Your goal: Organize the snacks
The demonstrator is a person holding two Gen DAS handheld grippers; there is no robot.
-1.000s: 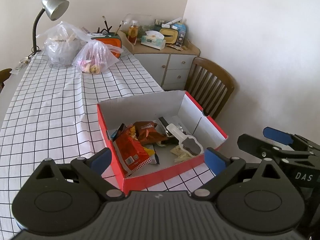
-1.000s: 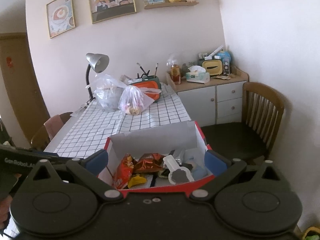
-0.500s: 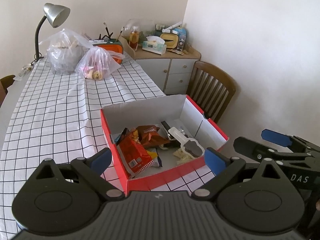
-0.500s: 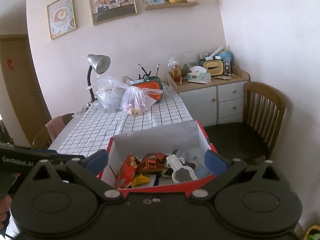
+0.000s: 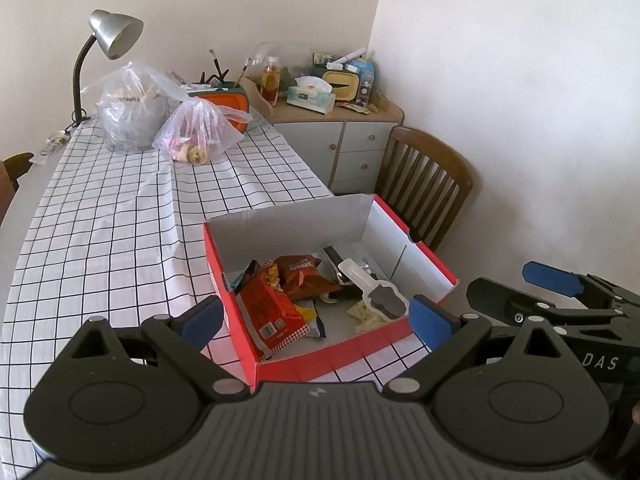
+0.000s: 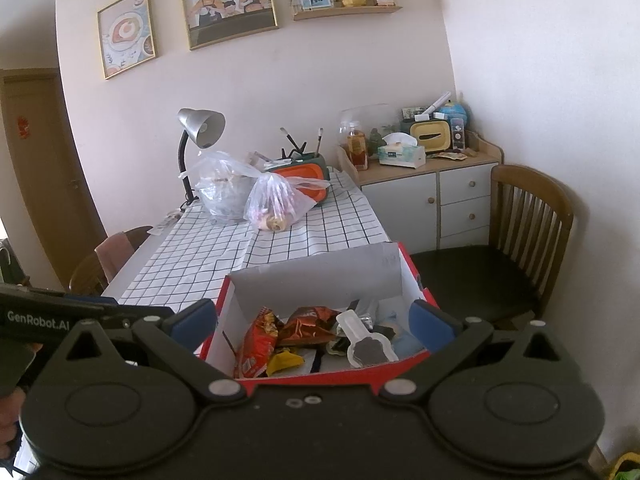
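1. The left gripper (image 5: 316, 318) is spread wide and holds nothing; its blue-tipped fingers (image 5: 430, 320) hang above the near edge of the table (image 5: 100, 220), either side of the box.
2. The right gripper (image 6: 314, 320) is likewise wide apart and empty, hovering just short of the same box from the near right corner of the table.
3. The box (image 5: 332, 356) is red outside and white inside, with no lid on it. It sits at the near right corner of the table, on a white cloth with a black grid.
4. Inside the box lie the snacks: a red packet (image 5: 272, 312) leaning against the left wall, a brown crumpled packet (image 5: 304, 278) just behind it, and a clear pack with a dark paw shape (image 5: 378, 294) towards the right wall. Smaller wrappers lie under and between them; what they are is not clear.
5. At the far edge of the table stand two clear plastic bags (image 5: 196, 136), an orange container (image 5: 224, 104) and a desk lamp (image 5: 114, 34).
6. A wooden chair (image 5: 424, 184) stands beside the table's right edge, near a low cabinet (image 5: 352, 140).
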